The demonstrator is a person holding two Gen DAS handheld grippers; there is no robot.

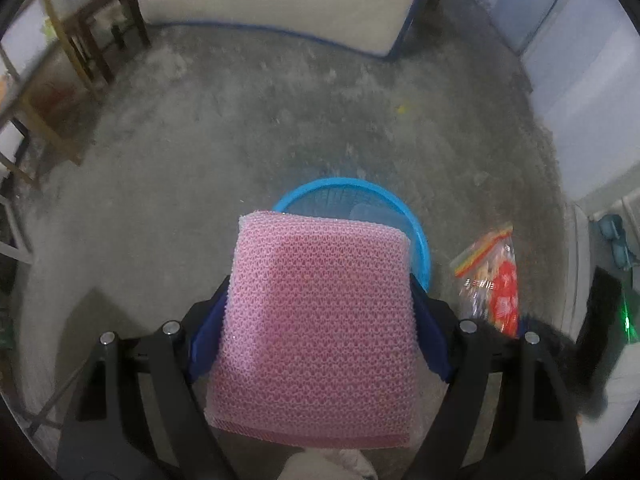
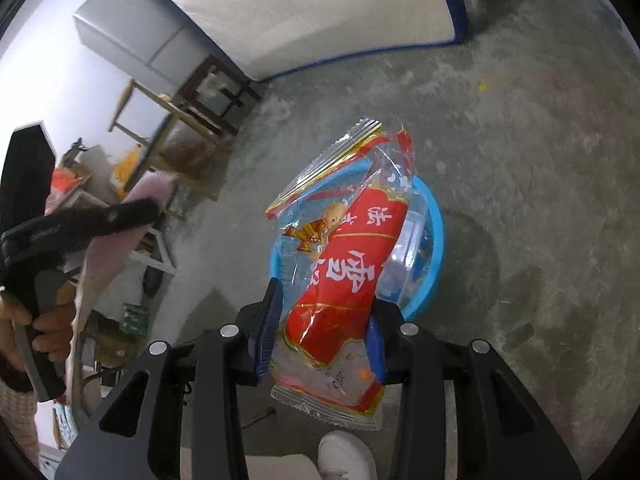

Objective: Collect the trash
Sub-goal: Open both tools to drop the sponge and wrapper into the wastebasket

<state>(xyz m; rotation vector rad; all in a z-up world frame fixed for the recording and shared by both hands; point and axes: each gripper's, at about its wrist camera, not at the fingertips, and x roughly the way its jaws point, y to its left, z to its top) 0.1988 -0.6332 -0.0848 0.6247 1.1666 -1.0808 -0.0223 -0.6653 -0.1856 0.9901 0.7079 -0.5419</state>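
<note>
Left hand-held gripper clamped on pink mesh foam sheet, lower centre of frame, overlapping blue basket on the concrete floor. Right hand-held gripper clamped on red snack wrapper, centre frame, in front of the same basket.

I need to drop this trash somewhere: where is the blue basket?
The blue basket stands on the concrete floor straight ahead, below both grippers' loads in each wrist view.
</note>
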